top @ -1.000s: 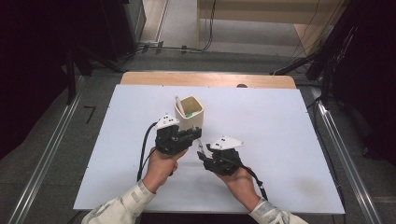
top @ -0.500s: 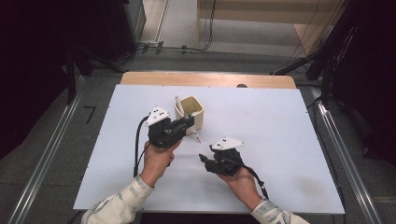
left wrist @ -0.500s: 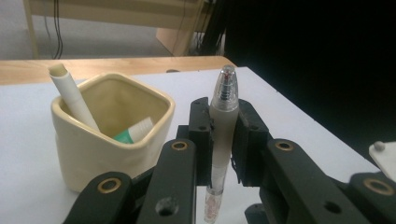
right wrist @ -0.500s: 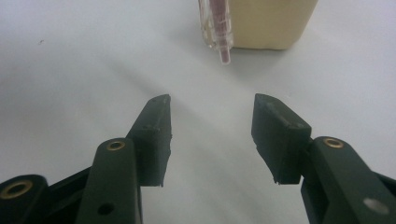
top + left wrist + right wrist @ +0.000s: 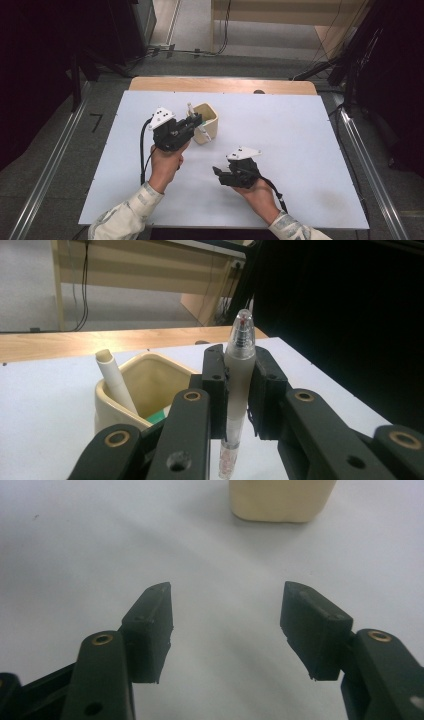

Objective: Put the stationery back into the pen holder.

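a: where's the pen [image 5: 239,385] right now?

b: clamped upright between the pads of the left gripper [image 5: 240,390]. in the left gripper view its frosted barrel runs straight up through the jaws, clear tip with the spring on top, lower end hanging below the pads. in the high view the left gripper [image 5: 196,121] sits at the near-left side of the cream cup [image 5: 210,120], and the pen is a pale sliver under its jaws.

a: so it's above the cup?

b: just beside it, near the rim. i can't tell if the lower end is over the opening or outside the wall. it isn't resting on the table [image 5: 300,130].

a: anything in the cup?

b: a white tube-like stick [image 5: 116,382] leaning on the near-left wall, and something green [image 5: 159,416] low inside.

a: and the other gripper?

b: the right gripper [image 5: 218,171] is held low over the white table, nearer the person and well apart from the cup. its jaws stand wide and have just been opening; in the right gripper view there is nothing between the pads [image 5: 150,630] except bare table, with the cup's base [image 5: 281,500] farther ahead.

a: arms?

b: both forearms come in from the bottom edge in patterned sleeves [image 5: 125,220], a black cable [image 5: 144,150] trailing from the left gripper.
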A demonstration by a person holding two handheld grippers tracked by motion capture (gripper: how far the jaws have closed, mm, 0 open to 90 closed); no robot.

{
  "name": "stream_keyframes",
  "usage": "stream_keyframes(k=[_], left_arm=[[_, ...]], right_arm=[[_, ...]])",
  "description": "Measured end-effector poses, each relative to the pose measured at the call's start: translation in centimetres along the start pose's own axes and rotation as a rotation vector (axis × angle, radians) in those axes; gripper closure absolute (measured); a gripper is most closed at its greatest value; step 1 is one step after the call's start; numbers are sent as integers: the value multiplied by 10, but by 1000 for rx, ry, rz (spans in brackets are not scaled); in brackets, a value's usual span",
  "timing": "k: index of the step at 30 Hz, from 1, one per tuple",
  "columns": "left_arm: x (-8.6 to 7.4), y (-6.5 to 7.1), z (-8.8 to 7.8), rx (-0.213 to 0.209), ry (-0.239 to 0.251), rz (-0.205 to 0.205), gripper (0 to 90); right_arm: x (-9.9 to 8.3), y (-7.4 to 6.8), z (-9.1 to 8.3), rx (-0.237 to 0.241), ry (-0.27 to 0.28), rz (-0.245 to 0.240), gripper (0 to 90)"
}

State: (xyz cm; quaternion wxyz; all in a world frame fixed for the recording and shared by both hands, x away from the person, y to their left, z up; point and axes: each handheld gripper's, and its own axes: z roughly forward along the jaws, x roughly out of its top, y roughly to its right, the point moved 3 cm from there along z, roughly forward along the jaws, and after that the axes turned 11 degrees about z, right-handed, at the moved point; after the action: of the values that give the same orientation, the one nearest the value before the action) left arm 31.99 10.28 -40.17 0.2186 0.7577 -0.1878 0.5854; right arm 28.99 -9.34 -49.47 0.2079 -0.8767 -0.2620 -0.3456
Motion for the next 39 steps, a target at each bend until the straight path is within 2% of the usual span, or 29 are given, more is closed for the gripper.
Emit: stream_keyframes(k=[11,31,39], left_arm=[[5,-5,-2,15,51,-9,806],[13,-16,4,28,59,-37,806],[19,-22,5,43,78,-45,806]], right_arm=[[-1,-1,2,0,-9,-1,345],[-2,-1,3,6,-18,-1,345],[-2,-1,3,6,-19,-9,348]])
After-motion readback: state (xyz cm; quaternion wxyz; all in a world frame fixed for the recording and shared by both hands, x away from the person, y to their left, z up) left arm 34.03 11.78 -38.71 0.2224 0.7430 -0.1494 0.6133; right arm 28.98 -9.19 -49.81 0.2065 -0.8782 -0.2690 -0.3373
